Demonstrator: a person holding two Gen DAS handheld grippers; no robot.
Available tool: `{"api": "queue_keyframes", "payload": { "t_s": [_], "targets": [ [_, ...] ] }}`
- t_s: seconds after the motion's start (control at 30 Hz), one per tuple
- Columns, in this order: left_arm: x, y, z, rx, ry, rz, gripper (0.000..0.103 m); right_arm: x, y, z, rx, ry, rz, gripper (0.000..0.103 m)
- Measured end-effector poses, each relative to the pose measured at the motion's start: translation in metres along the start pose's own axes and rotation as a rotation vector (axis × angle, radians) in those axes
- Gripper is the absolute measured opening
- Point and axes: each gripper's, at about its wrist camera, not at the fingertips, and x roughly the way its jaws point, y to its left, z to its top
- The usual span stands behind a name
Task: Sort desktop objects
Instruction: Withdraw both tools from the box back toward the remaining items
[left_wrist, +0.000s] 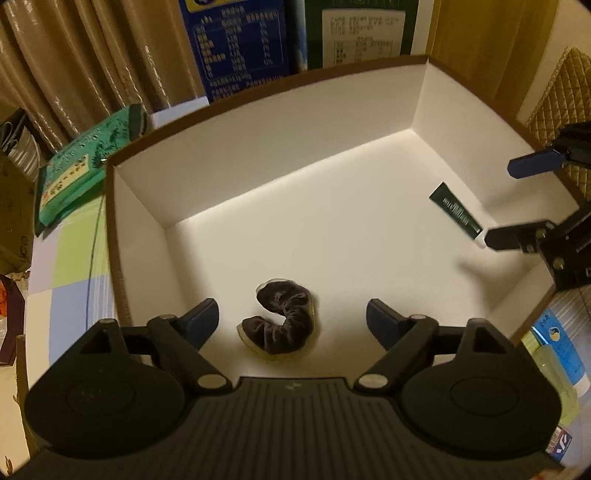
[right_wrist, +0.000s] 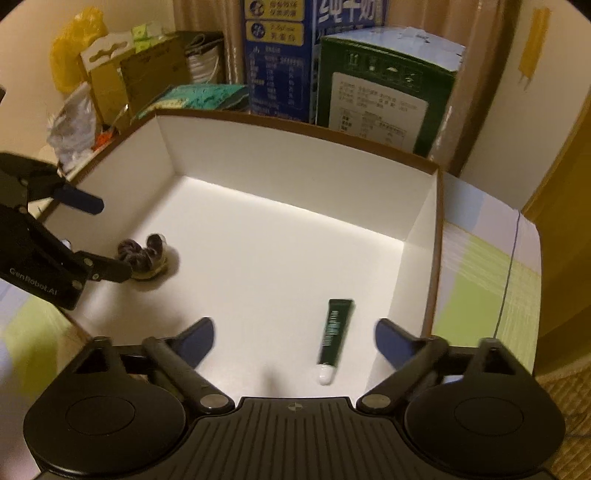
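Observation:
A white box with a brown rim (left_wrist: 258, 88) (right_wrist: 295, 127) holds two things. A dark velvet scrunchie (left_wrist: 284, 323) (right_wrist: 142, 253) lies on the box floor, between and just beyond my left gripper's open fingers. My left gripper (left_wrist: 291, 319) is open and empty above it; it also shows in the right wrist view (right_wrist: 110, 236). A dark green tube with a white cap (right_wrist: 332, 339) (left_wrist: 458, 212) lies on the box floor between my right gripper's open fingers. My right gripper (right_wrist: 295, 341) is open and empty; it also shows in the left wrist view (left_wrist: 498, 203).
Behind the box stand a blue carton (right_wrist: 277, 55) (left_wrist: 240, 48) and a green carton (right_wrist: 384, 96). A green packet (left_wrist: 74, 166) lies left of the box. Bags and cardboard boxes (right_wrist: 110, 74) crowd the back left. A checked cloth (right_wrist: 480, 277) covers the table.

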Motion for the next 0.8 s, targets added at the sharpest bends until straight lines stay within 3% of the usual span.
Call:
{"api": "queue_keyframes", "payload": {
  "t_s": [0.23, 0.8],
  "targets": [
    [-0.031, 0.001, -0.008, -0.043, -0.036, 0.006, 0.094, -0.027, -0.001, -0.006, 0.056, -0.052, 0.005, 0.101],
    [-0.107, -0.002, -0.044, -0.141, -0.099, 0.038, 0.097, -0.093, 0.015, -0.034, 0.136, -0.139, 0.016, 0.101]
  ]
}}
